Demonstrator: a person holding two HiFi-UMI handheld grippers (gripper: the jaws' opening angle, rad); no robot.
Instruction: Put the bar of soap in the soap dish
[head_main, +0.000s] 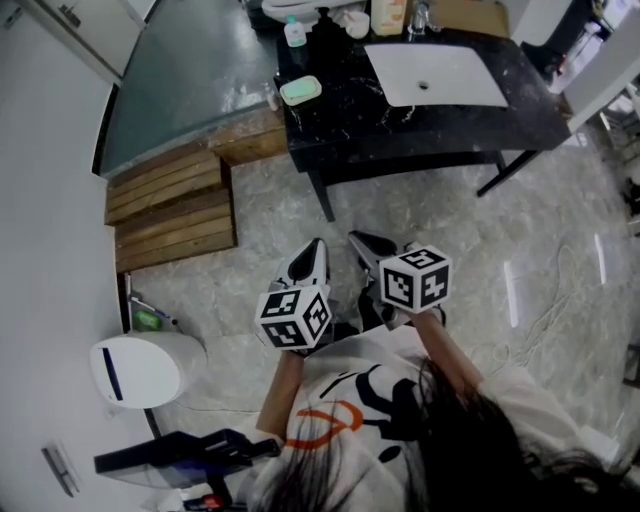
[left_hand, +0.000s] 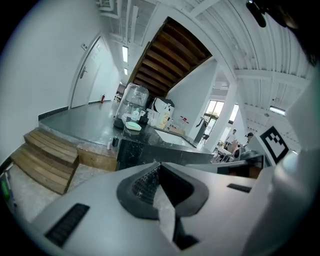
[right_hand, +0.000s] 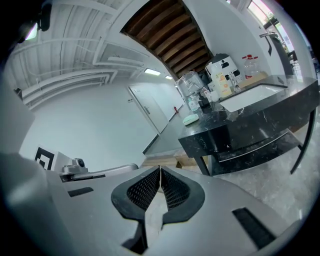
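A pale green rounded piece (head_main: 300, 90), soap or soap dish, I cannot tell which, lies on the left end of the black marble counter (head_main: 340, 130). It also shows small and far off as the green piece (left_hand: 133, 126) in the left gripper view and the green piece (right_hand: 190, 119) in the right gripper view. My left gripper (head_main: 317, 245) and right gripper (head_main: 356, 239) hang side by side over the floor, well short of the counter, both pointing toward it. The left gripper (left_hand: 160, 164) and right gripper (right_hand: 160, 169) each have their jaws closed together with nothing between them.
A white sink (head_main: 435, 75) is set into the counter, with bottles (head_main: 295, 32) along its back. Wooden steps (head_main: 170, 210) and a grey platform (head_main: 190, 80) lie to the left. A white bin (head_main: 140, 368) stands at lower left. A cable (head_main: 545, 310) trails on the stone floor.
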